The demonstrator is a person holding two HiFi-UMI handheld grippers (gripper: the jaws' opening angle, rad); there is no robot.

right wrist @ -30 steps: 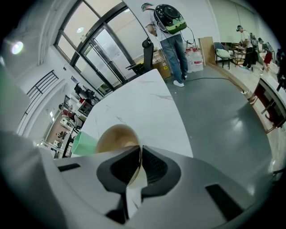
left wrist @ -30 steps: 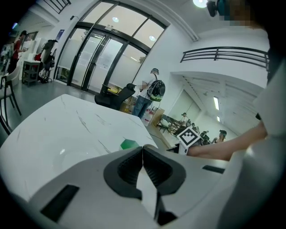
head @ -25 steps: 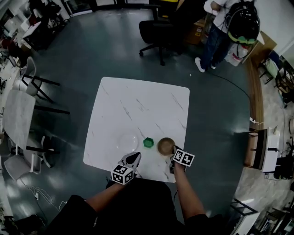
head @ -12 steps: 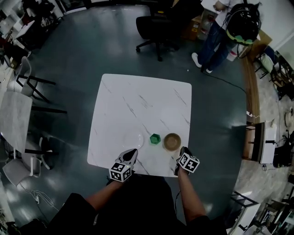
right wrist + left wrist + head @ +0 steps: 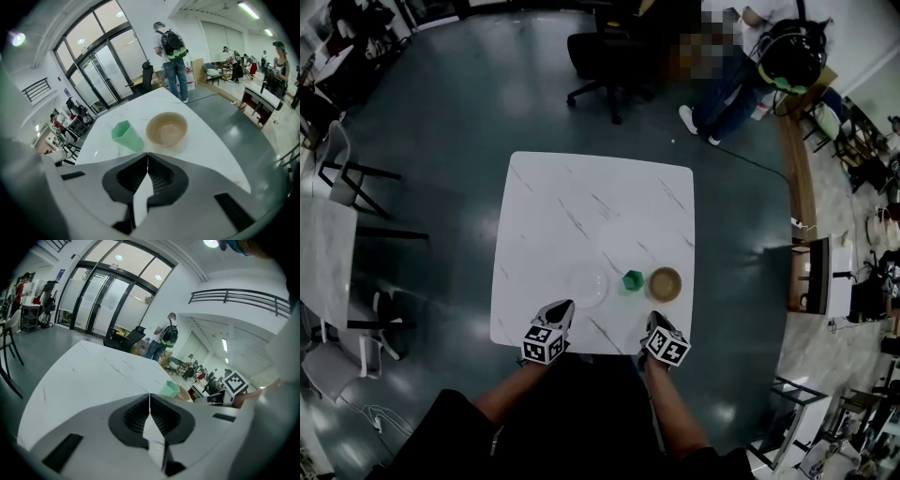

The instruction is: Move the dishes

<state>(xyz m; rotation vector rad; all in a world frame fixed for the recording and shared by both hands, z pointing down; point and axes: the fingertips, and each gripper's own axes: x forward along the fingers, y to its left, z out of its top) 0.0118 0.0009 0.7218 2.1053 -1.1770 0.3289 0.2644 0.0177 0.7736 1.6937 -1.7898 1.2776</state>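
Observation:
A tan bowl (image 5: pixel 665 282) stands near the white table's front right, also shown in the right gripper view as the bowl (image 5: pixel 167 129). Left of it sits a green cup (image 5: pixel 632 279), seen as a cup (image 5: pixel 126 136) and as a cup (image 5: pixel 171 388). A clear glass plate (image 5: pixel 587 288) lies further left. My right gripper (image 5: pixel 655 323) is shut and empty at the table's front edge, short of the bowl. Over the front edge, near the plate, my left gripper (image 5: pixel 561 310) is shut on nothing.
The white marble table (image 5: pixel 581 211) stands on a dark floor. A black office chair (image 5: pixel 605 56) and a person with a backpack (image 5: pixel 787 52) are beyond it. Chairs (image 5: pixel 337 159) and another white table (image 5: pixel 319 258) stand at the left.
My right gripper has drawn back from the bowl toward the table's front edge. The left gripper stays near the front edge. The head view has shifted.

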